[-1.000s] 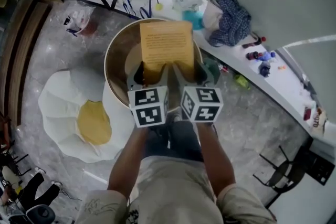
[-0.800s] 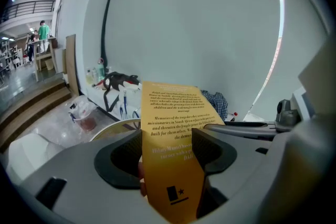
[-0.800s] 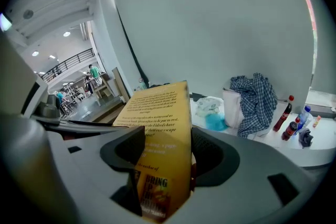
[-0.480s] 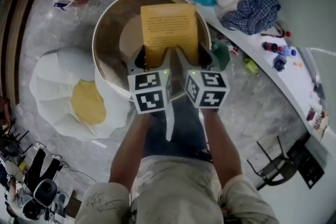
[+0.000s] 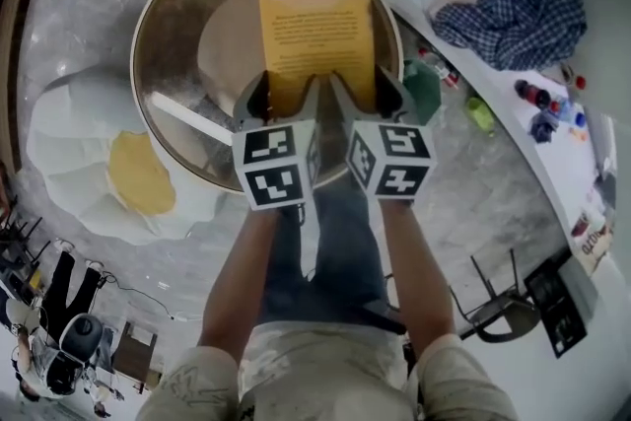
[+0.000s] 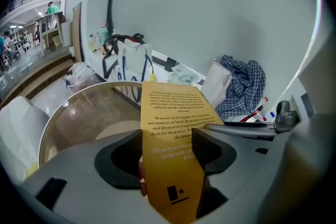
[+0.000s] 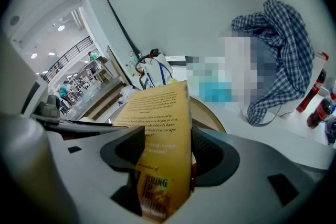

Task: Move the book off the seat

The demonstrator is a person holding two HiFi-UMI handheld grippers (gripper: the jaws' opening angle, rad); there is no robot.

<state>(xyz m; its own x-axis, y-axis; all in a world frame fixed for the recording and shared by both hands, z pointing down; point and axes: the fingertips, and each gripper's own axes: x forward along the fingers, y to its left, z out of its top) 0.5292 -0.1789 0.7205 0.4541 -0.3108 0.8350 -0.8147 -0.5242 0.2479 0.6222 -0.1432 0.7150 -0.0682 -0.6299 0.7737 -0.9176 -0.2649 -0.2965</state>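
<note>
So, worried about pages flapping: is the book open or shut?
Shut. The book shows one flat yellow cover; the left gripper and right gripper each clamp its whole closed thickness at the near edge.

Right gripper: jaws closed on the near end of a yellow book, which was held between them with its printed cover turned to the left. Just beyond the book curved the tan rim of the round seat. At far right, a blue checked cloth lay heaped on the white table, with dark bottles beside it.
</note>
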